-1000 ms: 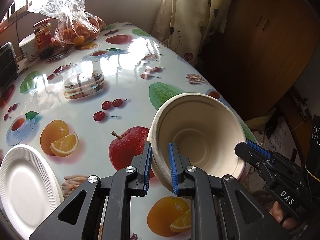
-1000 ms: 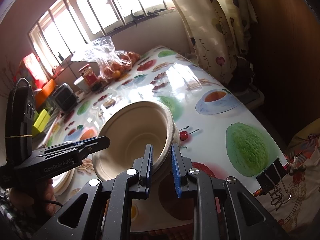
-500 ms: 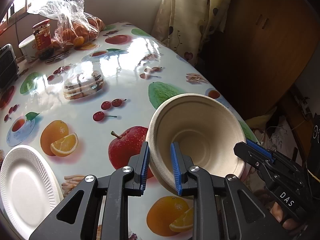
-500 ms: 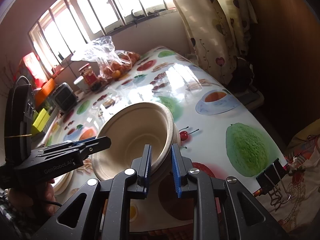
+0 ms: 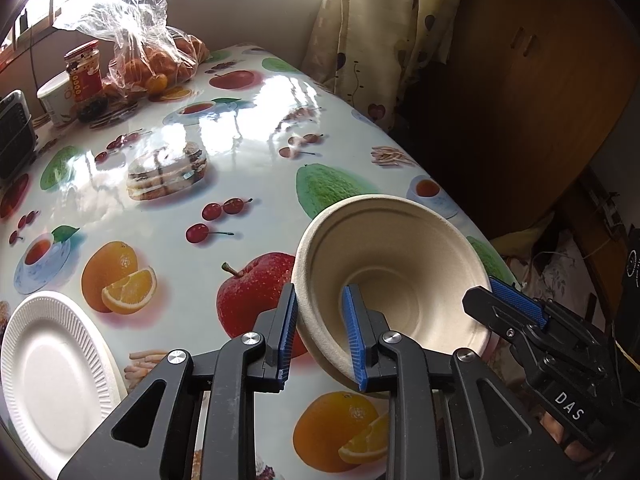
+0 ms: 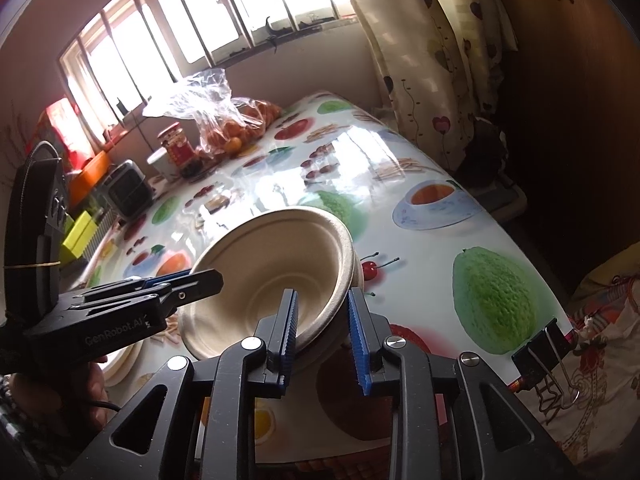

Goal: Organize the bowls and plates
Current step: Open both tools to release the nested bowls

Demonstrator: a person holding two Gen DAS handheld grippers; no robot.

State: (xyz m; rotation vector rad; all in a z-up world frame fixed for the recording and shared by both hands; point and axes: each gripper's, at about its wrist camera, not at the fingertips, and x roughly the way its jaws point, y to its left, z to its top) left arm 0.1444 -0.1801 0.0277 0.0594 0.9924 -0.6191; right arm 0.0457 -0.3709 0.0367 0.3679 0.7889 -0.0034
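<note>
Beige paper bowl (image 5: 392, 280) tilted between left gripper (image 5: 320, 332), right gripper (image 6: 322, 330), jaws opening

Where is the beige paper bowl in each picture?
Left wrist view: the beige paper bowl sits lower right of centre, tilted, its rim between the left tool's blue pads.
Right wrist view: the bowl sits just left of centre, its rim between the right tool's pads.
Shared landmark: the clear plastic bag of oranges at the table's far end.

The right gripper (image 6: 322, 336), jaws just opening, straddles the tilted paper bowl (image 6: 272, 276) rim above the fruit-print table (image 6: 420, 240).
</note>
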